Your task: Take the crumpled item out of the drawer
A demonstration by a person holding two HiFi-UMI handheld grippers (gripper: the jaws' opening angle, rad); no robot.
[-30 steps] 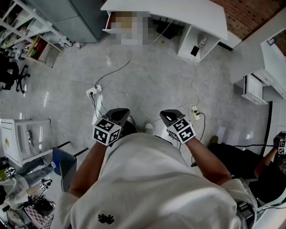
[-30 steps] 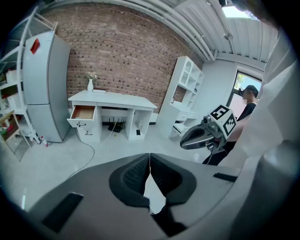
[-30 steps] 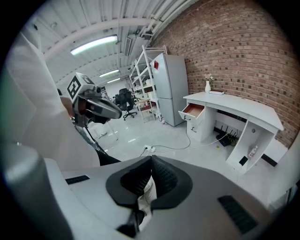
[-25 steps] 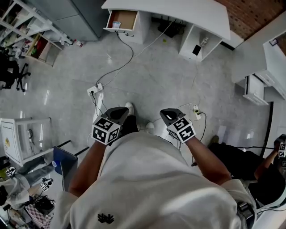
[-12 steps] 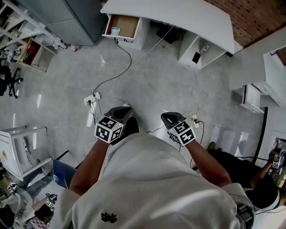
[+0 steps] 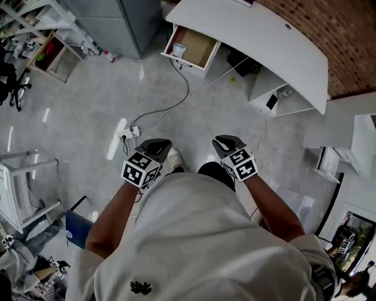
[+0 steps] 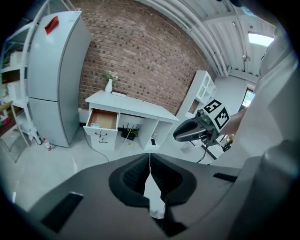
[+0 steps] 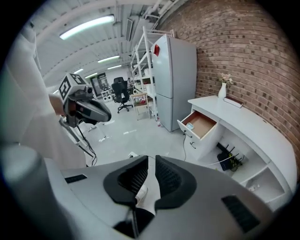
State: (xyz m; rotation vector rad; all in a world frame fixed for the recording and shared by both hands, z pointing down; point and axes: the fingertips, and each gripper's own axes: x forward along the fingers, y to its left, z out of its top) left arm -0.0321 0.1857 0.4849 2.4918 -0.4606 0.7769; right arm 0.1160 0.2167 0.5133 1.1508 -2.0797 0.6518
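The open wooden drawer (image 6: 195, 47) juts from the left end of a white curved desk (image 6: 264, 35) at the top of the head view. A small pale crumpled item (image 6: 179, 50) lies in the drawer's front corner. Both grippers hang in front of the person's body, far from the drawer. My left gripper (image 6: 157, 143) is shut and empty; so is my right gripper (image 6: 225, 141). In the left gripper view the drawer (image 7: 104, 119) and item (image 7: 95, 125) sit far beyond the jaws (image 7: 150, 159). The right gripper view shows the drawer (image 8: 200, 123) beyond its jaws (image 8: 151, 161).
A grey fridge (image 6: 129, 17) stands left of the desk. A cable runs from the drawer side to a power strip (image 6: 130, 134) on the tiled floor. Shelves (image 6: 53, 53) and a white cart (image 6: 17, 188) line the left side. Another person (image 6: 346, 241) is at the lower right.
The view has shifted: desk and drawer now sit further right and look larger and closer. Both grippers stay in the same pose in front of the body.
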